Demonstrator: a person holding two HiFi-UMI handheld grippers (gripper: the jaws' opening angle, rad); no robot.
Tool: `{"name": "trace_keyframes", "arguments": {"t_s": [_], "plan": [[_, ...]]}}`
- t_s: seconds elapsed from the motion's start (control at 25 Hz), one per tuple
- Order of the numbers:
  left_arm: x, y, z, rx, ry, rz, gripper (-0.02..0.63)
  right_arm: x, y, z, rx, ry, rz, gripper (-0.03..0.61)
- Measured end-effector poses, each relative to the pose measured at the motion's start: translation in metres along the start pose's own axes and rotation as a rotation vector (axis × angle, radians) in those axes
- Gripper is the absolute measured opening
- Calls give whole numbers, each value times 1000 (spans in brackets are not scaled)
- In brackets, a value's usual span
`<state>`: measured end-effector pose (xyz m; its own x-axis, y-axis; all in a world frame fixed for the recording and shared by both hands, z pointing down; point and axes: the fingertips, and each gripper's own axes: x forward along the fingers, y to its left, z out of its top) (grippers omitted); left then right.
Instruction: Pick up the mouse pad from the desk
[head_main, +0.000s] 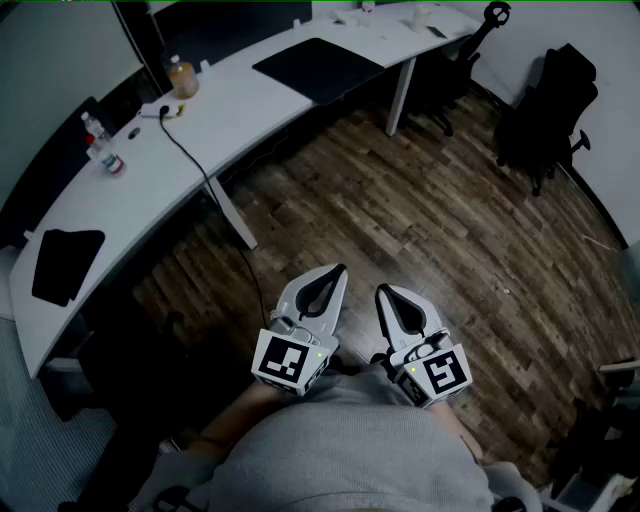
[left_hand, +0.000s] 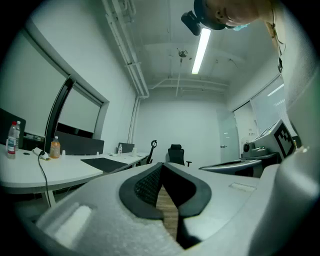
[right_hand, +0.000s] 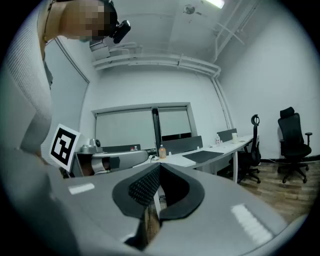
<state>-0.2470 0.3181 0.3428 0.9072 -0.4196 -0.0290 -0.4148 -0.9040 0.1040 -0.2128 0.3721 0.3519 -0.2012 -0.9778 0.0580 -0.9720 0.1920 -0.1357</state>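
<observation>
Left hand-held gripper (head_main: 336, 272) and right hand-held gripper (head_main: 384, 292) are hanging pressed together, empty, well apart from the worktop (head_main: 240, 115); one is needing to open early, aiming under the mouse pad (head_main: 318, 68) edge

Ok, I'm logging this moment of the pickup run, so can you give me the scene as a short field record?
left gripper: shut, empty, over the floor
right gripper: shut, empty, beside the left
desk: white, curved
large black pad: flat on desk, far end
small black pad: flat on desk, near left end
also on desk: orange bottle, water bottle, cable
</observation>
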Motion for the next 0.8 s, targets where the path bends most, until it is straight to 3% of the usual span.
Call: {"name": "trace_keyframes", "arguments": {"t_s": [0.44,0.64,0.8], "plan": [[-1,2,-1,-8,4,-10,-2,-2,1,-3,-3,-1,-17,0],[-6,-1,-7,-24,25,-11,-2,-14,-2,4,14,-78,-75,2],[-5,-2,-16,-41,44,-18,-2,-19,-15,-6,28,-75,-110,2]]}}
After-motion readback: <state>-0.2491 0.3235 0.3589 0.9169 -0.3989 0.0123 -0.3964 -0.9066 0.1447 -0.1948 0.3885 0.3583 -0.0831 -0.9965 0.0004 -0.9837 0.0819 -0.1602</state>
